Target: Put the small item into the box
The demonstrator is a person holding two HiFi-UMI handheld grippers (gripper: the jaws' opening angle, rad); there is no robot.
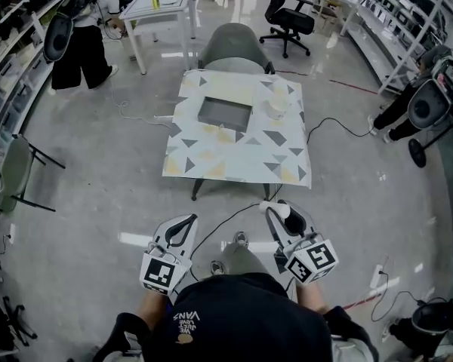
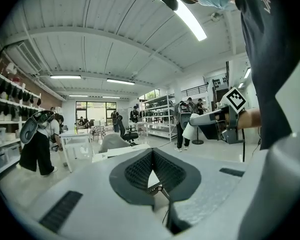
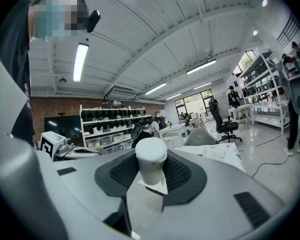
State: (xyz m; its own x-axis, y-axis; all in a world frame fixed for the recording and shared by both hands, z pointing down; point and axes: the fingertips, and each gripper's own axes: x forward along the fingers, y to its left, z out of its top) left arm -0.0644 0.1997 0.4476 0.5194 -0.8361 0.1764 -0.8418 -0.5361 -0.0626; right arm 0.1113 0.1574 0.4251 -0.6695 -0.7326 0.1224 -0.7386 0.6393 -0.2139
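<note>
The small item (image 3: 150,153) is a white cylinder with a rounded top, and my right gripper (image 3: 151,162) is shut on it, a pad on each side. In the head view the right gripper (image 1: 277,210) holds the white cylinder (image 1: 285,213) over the floor, short of the table (image 1: 234,155). The grey open box (image 1: 225,115) lies on that table's far half. My left gripper (image 1: 189,221) hovers level beside the right one. Its pads meet at the tip (image 2: 152,152) with nothing between them. The left gripper view also catches the right gripper (image 2: 196,125).
A white rounded object (image 1: 276,107) rests on the table right of the box. A grey chair (image 1: 234,47) stands behind the table. Cables (image 1: 340,127) trail over the floor. A white desk (image 1: 162,10), an office chair (image 1: 291,21), shelves and people lie beyond.
</note>
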